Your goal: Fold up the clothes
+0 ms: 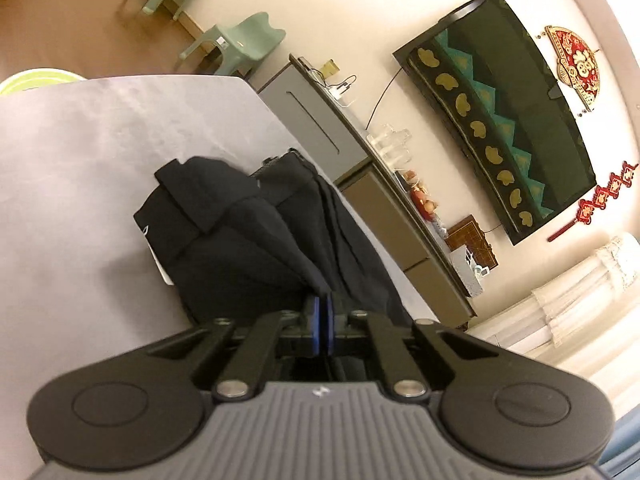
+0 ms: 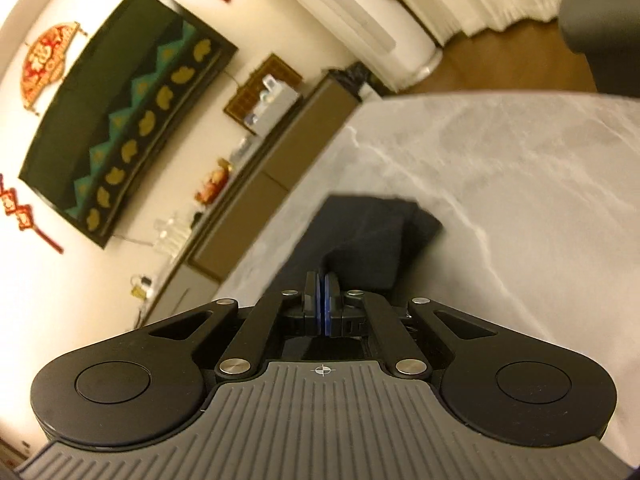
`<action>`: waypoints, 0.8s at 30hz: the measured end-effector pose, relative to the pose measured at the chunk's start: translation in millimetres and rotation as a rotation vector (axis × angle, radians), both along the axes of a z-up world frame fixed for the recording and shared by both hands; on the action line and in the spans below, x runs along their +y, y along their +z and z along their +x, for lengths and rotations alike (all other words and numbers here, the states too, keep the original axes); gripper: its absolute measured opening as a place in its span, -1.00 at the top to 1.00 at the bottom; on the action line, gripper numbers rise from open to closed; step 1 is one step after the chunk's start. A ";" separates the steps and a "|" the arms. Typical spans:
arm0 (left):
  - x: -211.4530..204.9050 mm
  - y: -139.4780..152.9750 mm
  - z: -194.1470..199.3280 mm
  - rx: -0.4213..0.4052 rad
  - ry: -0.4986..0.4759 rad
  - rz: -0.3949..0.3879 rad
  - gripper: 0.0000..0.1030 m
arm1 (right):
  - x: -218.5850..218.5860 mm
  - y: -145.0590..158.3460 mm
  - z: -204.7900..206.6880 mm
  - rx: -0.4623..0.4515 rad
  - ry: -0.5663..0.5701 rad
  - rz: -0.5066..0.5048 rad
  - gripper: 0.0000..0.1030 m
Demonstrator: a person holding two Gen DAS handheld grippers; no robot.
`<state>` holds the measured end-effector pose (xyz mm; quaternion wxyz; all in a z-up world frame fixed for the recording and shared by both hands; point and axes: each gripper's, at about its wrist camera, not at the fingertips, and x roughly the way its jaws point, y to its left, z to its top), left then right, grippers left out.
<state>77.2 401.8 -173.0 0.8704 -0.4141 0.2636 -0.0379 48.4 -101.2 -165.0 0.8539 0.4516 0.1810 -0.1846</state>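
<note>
Marble table [image 1: 60,200], dark garment [image 1: 248,240] pinched in both claws.

The dark navy cloth garment [image 1: 256,240] is a soft, matt woven fabric that falls in loose folds. It lies on the pale grey marble-patterned table [image 1: 80,152], whose top looks smooth, with white veining and a dull sheen. The left gripper [image 1: 320,304] has a matt black plastic linkage, bright polished metal pivot pins and a ribbed grey plastic body; its pads are smooth blue rubber-like pieces. The right gripper [image 2: 322,280] is built of the same materials. Beyond the table, the two pale green moulded plastic chairs [image 1: 236,40] look smooth and slightly glossy, standing on a brown wood-look floor [image 1: 52,12].
</note>
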 end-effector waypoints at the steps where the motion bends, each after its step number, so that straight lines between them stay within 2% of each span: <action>1: 0.8 -2.6 -10.3 0.010 0.003 -0.004 0.91 | 0.4 -4.1 -2.7 0.019 0.009 0.011 1.00; 3: 3.3 -9.8 -26.6 0.034 0.013 -0.014 0.83 | 0.9 -12.2 -6.4 0.057 0.023 0.029 0.99; 5: 6.8 -18.7 -33.1 0.057 0.046 -0.048 0.60 | 1.5 -19.7 -5.5 0.079 0.028 0.043 0.98; 6: 8.6 -22.8 -35.6 0.064 0.068 -0.069 0.38 | 1.9 -23.5 -5.2 0.088 0.029 0.052 0.93; 7: 10.4 -26.7 -38.0 0.070 0.090 -0.091 0.15 | 2.2 -26.7 -4.7 0.093 0.030 0.062 0.79; 9: 11.4 -29.2 -35.9 0.067 0.113 -0.124 -0.03 | 3.0 -31.2 -2.2 0.104 0.028 0.079 0.65; 11: 11.8 -31.1 -35.0 0.050 0.118 -0.131 -0.12 | 3.9 -36.9 1.1 0.112 0.041 0.095 0.25; 12: 10.0 -30.6 -33.0 0.037 0.119 -0.132 -0.21 | 4.7 -38.9 3.0 0.114 0.046 0.097 -0.04; 13: 8.2 -30.0 -30.8 0.025 0.119 -0.132 -0.31 | 5.8 -40.0 5.1 0.113 0.048 0.091 -0.04; 15: -0.9 -28.5 -15.2 0.032 0.088 -0.106 -0.34 | 7.7 -39.7 11.3 0.117 0.048 0.060 -0.04; 16: -5.5 -27.7 -7.5 0.036 0.073 -0.093 -0.21 | 9.2 -39.1 16.0 0.122 0.050 0.034 -0.02; 17: -10.0 -26.9 0.4 0.040 0.057 -0.080 0.02 | 10.6 -39.0 21.9 0.132 0.060 0.009 0.05; 18: -13.4 -26.2 9.4 0.040 0.030 -0.064 0.77 | 12.1 -39.5 29.4 0.145 0.077 -0.015 0.61; 19: -16.9 -23.5 20.0 0.046 0.012 -0.043 0.93 | 12.9 -39.3 36.3 0.151 0.092 -0.041 0.96; 22: -26.8 7.6 51.8 -0.004 -0.009 0.014 0.97 | 11.4 -26.7 50.8 0.118 0.095 -0.157 1.00; 24: -30.7 36.5 69.9 -0.064 -0.015 0.024 0.97 | 4.0 -4.0 47.0 0.018 0.061 -0.184 1.00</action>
